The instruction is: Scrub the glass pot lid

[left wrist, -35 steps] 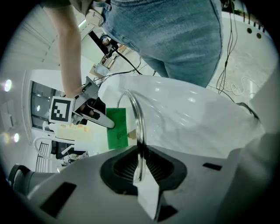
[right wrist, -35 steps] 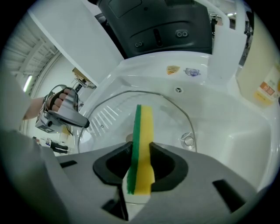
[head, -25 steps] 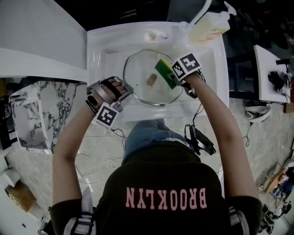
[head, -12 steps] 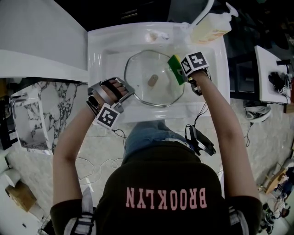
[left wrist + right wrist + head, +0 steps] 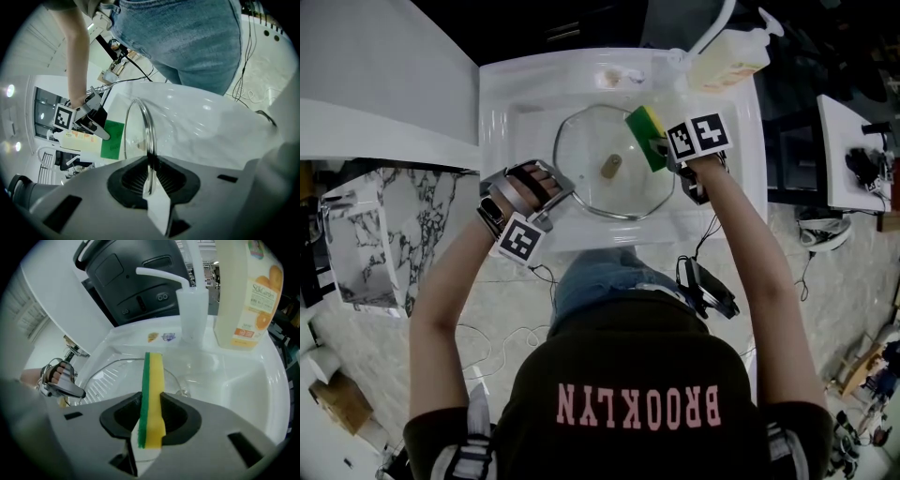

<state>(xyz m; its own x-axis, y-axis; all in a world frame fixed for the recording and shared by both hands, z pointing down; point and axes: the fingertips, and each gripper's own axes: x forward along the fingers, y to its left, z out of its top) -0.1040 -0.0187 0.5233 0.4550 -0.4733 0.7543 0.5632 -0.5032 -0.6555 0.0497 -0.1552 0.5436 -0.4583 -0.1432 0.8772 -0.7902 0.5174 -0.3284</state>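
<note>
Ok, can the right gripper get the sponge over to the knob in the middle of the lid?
Probably yes. The right gripper holds the sponge at the far edge of the lid, nothing lies between it and the knob, and the left gripper clamps the opposite rim.

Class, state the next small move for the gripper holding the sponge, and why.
Probably sweep the sponge toward the knob: the right gripper holds it near the far rim of the lid, while the left gripper clamps the near rim.

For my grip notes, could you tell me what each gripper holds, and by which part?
The left gripper clamps the glass pot lid by its metal rim; the right gripper pinches the green-and-yellow sponge by one end.
</note>
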